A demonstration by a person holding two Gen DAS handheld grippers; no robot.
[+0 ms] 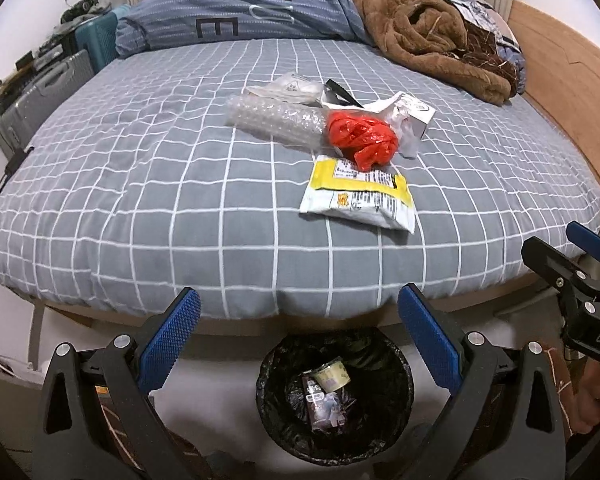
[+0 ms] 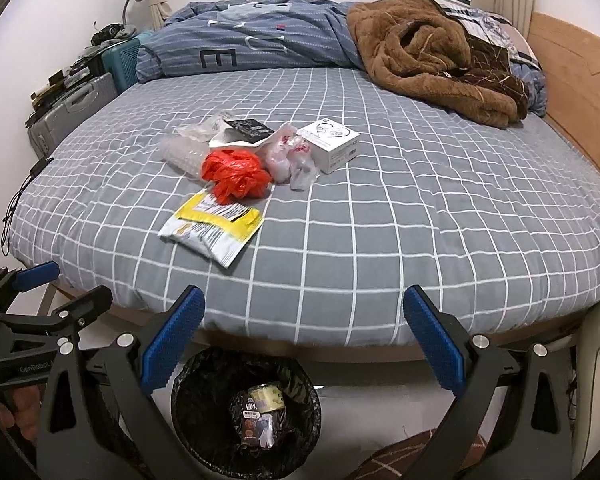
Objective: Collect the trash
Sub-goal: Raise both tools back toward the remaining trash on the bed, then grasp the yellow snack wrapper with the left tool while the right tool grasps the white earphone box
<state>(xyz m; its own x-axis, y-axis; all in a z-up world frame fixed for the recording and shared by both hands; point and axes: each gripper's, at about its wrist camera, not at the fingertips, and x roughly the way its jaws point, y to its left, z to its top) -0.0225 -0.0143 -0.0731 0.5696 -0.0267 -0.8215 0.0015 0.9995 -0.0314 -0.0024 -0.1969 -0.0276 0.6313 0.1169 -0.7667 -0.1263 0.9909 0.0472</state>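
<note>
Trash lies in a pile mid-bed: a yellow and white snack packet [image 1: 358, 196] [image 2: 212, 228], a crumpled red plastic bag [image 1: 362, 138] [image 2: 236, 176], a roll of bubble wrap [image 1: 274, 120] [image 2: 180, 154], a clear plastic bag [image 2: 288, 156], a small white box [image 1: 416, 112] [image 2: 332, 146] and a black and white wrapper [image 1: 300, 88] [image 2: 240, 128]. A black-lined trash bin [image 1: 404, 396] [image 2: 184, 412] stands on the floor at the bed's foot, with a can and a packet inside. My left gripper [image 1: 298, 344] and right gripper [image 2: 302, 344] are open and empty, above the bin.
The bed [image 1: 140, 184] has a grey checked cover, a blue duvet [image 1: 240, 12] and a brown blanket [image 1: 432, 36] at the head. A wooden headboard [image 2: 576, 92] is at the right. Suitcases [image 1: 52, 92] and clutter stand along the left wall.
</note>
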